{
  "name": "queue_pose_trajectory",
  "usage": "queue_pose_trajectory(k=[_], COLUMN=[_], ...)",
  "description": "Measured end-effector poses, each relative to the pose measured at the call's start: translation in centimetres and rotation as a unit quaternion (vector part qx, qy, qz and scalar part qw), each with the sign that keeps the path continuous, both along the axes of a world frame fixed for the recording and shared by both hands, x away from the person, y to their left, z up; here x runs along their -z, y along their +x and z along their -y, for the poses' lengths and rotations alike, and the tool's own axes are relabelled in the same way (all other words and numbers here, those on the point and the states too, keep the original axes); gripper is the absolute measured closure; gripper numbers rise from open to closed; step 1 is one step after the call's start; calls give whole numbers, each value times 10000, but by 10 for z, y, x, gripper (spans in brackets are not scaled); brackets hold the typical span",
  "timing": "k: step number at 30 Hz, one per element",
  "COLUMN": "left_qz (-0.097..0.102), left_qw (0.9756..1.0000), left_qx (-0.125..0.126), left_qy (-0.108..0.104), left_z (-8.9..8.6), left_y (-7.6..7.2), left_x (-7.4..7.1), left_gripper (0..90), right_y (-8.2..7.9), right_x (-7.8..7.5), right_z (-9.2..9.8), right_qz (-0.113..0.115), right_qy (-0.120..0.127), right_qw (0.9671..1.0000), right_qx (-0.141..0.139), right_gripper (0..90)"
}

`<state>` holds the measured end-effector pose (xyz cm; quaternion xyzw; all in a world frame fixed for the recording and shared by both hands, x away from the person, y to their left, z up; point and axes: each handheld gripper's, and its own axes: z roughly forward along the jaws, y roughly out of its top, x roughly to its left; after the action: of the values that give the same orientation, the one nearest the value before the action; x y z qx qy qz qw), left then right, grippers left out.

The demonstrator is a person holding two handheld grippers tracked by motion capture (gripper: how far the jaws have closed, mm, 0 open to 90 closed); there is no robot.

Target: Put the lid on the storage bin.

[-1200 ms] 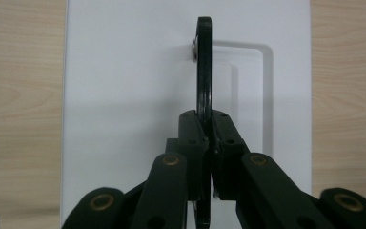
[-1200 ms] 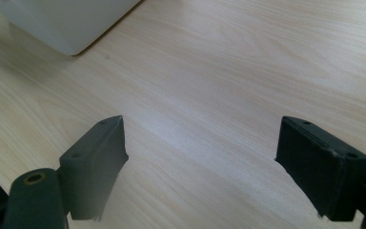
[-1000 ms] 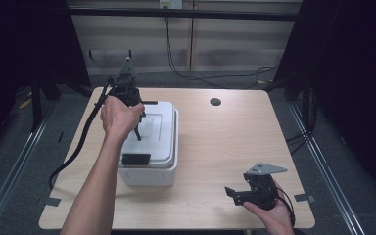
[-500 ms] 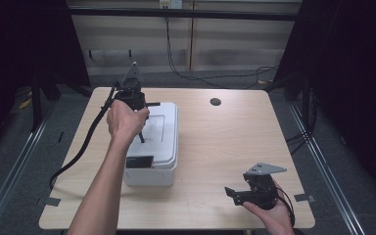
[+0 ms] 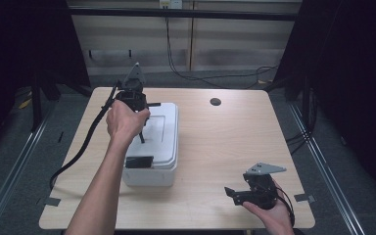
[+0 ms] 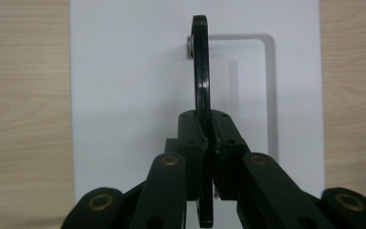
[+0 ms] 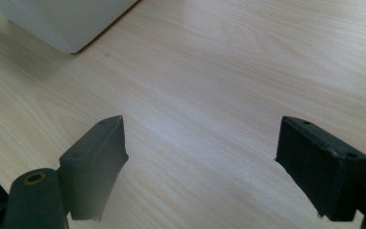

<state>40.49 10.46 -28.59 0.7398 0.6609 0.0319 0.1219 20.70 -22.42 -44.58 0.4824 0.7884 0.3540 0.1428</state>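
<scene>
On the pale wooden table (image 5: 225, 147) the left gripper (image 6: 208, 143) pinches the upright black handle (image 6: 200, 71) of the white box (image 5: 164, 147), apparently mid-lift, so a steady upward pull seems next, while the right gripper (image 7: 200, 157) rests spread, nothing between its jaws.

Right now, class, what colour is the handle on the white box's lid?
Black handle, clearest in the left gripper view.
</scene>
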Motion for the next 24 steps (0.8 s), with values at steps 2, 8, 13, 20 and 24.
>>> queue_pose_trajectory(k=[2, 8, 13, 20, 24], left_qz=[65, 126, 87, -3, -40], left_qw=[10000, 9998, 9993, 9992, 9994], left_qx=[60, 135, 356, 360, 324], left_qy=[38, -9, -97, -144, -71], left_z=[0, 0, 4, 4, 1], left_y=[1, 2, 2, 5, 9], left_x=[1, 1, 3, 5, 4], left_gripper=[842, 837, 810, 798, 816], right_y=[0, 0, 0, 0, 0], right_x=[0, 0, 0, 0, 0], right_z=[0, 0, 0, 1, 0], right_qz=[-6, -13, -21, -8, -25], right_qy=[5, 18, 22, 20, 31], right_qw=[10000, 10000, 10000, 10000, 10000], right_qx=[1, 3, 11, -1, -9], right_gripper=[167, 167, 167, 166, 166])
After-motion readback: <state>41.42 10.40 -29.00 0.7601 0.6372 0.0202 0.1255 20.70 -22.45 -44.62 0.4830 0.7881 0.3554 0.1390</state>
